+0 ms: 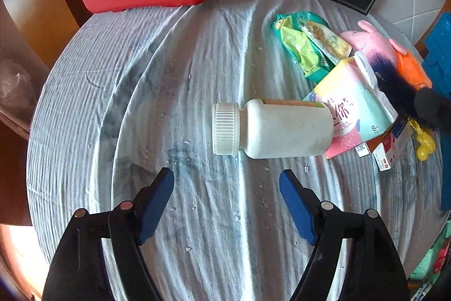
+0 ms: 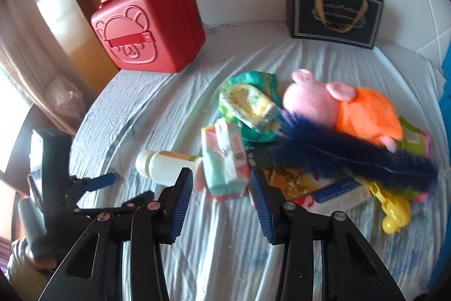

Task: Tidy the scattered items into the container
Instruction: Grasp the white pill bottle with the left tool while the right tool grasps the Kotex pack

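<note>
Nothing put away yet. Red plastic bear case (image 2: 149, 24) shut, at far left edge of bed (image 1: 197, 216). White plastic bottle (image 1: 270, 129), tissue pack (image 2: 224, 160), pink-orange plush pig (image 2: 346, 109) lie mid-bed in pile. Left claw (image 1: 227, 205) wide, empty, just before bottle. Right claw (image 2: 221, 205) half-open, empty, near tissue pack.

Bare cloth (image 1: 169, 109) left of bottle (image 1: 282, 129)

"190" and "8" (faint) on tissue pack (image 1: 355, 114)
</note>
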Action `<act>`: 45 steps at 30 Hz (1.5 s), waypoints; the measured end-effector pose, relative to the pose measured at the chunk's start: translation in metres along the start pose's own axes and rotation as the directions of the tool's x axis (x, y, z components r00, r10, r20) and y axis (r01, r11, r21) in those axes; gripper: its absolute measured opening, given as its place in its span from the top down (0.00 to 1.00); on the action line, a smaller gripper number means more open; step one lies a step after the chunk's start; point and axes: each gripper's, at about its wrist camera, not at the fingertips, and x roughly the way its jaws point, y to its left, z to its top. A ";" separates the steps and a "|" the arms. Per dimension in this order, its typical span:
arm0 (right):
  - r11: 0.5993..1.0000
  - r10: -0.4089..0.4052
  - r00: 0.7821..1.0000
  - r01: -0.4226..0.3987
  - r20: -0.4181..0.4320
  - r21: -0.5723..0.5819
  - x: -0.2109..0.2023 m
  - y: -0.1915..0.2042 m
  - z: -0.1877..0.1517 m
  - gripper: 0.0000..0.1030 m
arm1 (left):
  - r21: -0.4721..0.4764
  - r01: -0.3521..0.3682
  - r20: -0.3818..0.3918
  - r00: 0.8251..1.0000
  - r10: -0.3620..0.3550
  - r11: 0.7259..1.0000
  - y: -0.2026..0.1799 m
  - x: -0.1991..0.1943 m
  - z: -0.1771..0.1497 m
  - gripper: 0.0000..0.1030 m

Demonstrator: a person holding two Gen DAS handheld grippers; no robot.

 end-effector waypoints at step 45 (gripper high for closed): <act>0.997 0.015 0.988 -0.027 -0.155 -0.076 0.058 -0.022 0.038 0.39 | 0.053 -0.010 0.105 0.994 0.004 0.999 -0.004 -0.001 0.091 0.28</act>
